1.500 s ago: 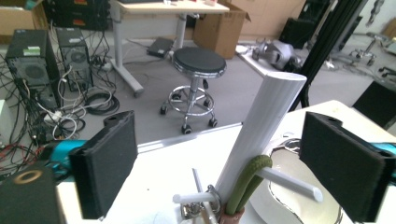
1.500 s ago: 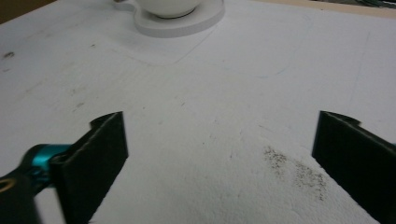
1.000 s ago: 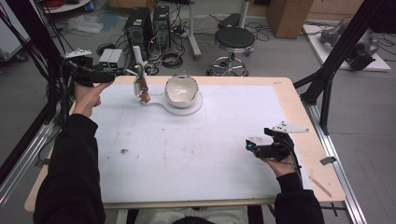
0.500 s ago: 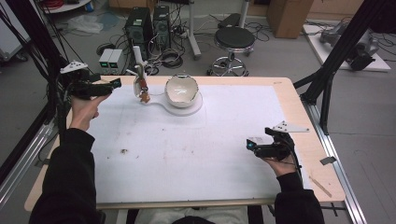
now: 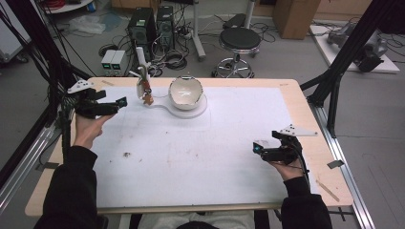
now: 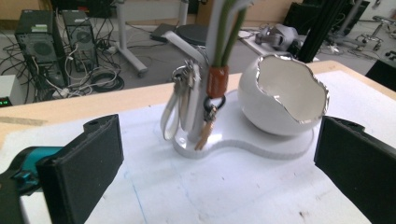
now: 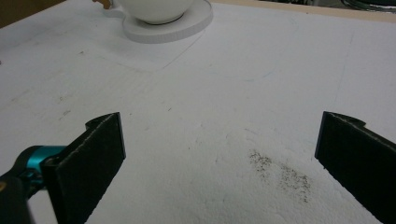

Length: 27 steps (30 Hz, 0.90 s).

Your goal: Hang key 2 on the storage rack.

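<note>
A white stand (image 5: pixel 143 81) (image 6: pixel 198 109) at the table's far left holds a white key loop and a brown fob (image 6: pixel 217 81) with small keys hanging from it. It shares a white base (image 5: pixel 193 110) (image 6: pixel 261 144) with a broken-edged white bowl (image 5: pixel 185 91) (image 6: pixel 280 95). My left gripper (image 5: pixel 119 102) (image 6: pixel 219 172) is open, a short way left of the stand and pointing at it, with nothing between its jaws. My right gripper (image 5: pixel 258 149) (image 7: pixel 219 163) is open over the bare mat at the near right, with the bowl's underside (image 7: pixel 154 9) far ahead.
A white mat (image 5: pixel 200 152) covers the wooden table (image 5: pixel 305 109). A patch of dark specks (image 7: pixel 280 172) lies on the mat in front of the right gripper, and a small dark smudge (image 5: pixel 127 154) at the near left. A stool, computers and cables stand on the floor beyond the table.
My left gripper has drawn back from the far edge towards the person and now points at the stand from lower down. The right gripper has stayed put.
</note>
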Tool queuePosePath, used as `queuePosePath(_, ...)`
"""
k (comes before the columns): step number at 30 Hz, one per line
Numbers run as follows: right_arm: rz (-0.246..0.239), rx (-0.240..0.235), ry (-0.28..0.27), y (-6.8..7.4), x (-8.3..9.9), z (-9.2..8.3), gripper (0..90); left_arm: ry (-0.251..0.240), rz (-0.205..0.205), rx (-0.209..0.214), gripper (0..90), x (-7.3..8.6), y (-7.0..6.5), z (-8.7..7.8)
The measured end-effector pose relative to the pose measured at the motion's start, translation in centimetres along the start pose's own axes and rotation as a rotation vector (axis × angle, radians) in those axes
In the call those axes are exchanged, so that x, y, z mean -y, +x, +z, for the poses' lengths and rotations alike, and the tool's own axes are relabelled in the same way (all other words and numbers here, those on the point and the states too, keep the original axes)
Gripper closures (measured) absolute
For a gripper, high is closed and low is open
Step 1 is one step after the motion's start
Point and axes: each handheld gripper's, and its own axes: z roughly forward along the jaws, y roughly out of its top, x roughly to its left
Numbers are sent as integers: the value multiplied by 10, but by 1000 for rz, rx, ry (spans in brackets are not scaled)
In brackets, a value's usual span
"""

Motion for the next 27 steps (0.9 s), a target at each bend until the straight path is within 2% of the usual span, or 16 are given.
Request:
queuePosePath(5, 2, -2, 1, 0, 1, 0, 7, 11, 3, 22, 17, 17, -8, -4)
queuePosePath(9, 0, 0, 0, 0, 1, 0, 7, 27, 19, 21, 17, 30, -15, -10)
queuePosePath(17, -16, 6, 6, 1, 1, 2, 7, 26, 32, 47, 17, 53, -30, -30)
queuePosePath(24, -21, 3, -3, 2, 1, 1, 7, 2, 58, 55, 17, 75, -43, -46)
queuePosePath(27, -28, 0, -5, 2, 1, 1, 7, 20, 73, 53, 17, 84, -46, -49)
